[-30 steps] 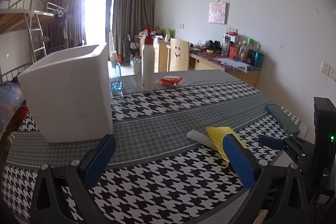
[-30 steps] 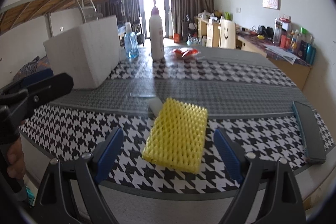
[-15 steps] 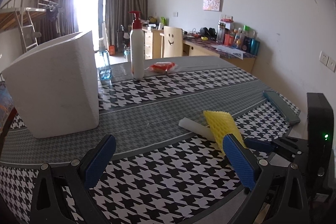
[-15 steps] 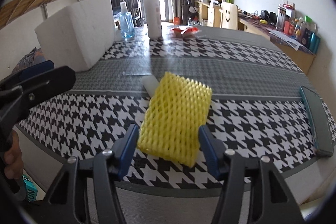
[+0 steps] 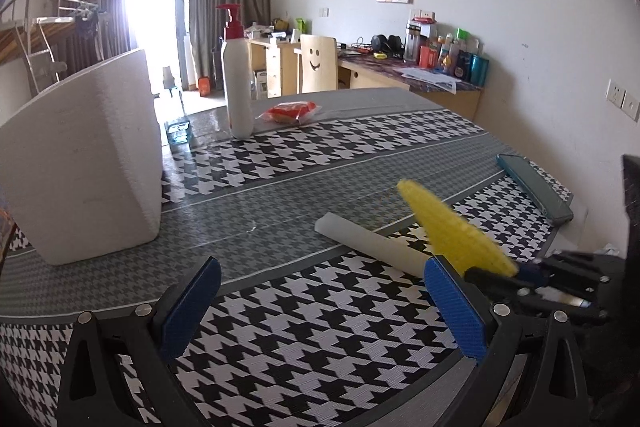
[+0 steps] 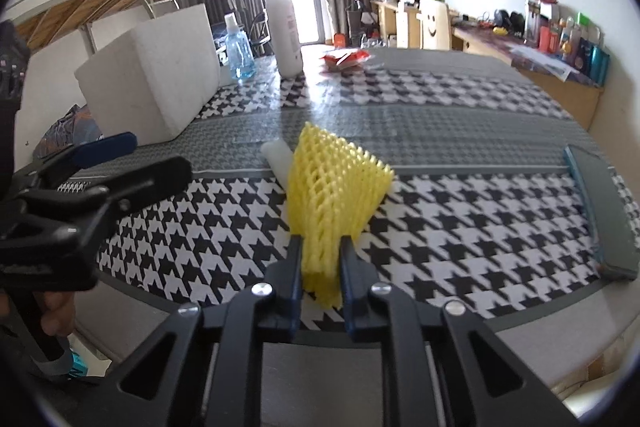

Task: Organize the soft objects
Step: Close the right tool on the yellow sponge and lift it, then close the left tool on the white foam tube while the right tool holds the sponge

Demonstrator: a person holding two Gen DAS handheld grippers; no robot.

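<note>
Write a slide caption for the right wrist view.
Right gripper closing on yellow foam net above houndstooth table; white foam tube behind.

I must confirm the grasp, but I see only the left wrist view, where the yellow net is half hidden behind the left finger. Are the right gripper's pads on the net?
Observer: Yes. In the right wrist view the right gripper is closing and both pads already squeeze the near end of the yellow foam net.
Operator: Is the net flat or crumpled?
Observer: Pinched narrow at the pads, it fans out wider beyond them, its far end raised off the table.
Operator: Is something under it?
Observer: A white foam tube lies on the table behind it, partly hidden by the net.
Operator: And my left gripper?
Observer: The left gripper is open, nothing between its pads.
</note>
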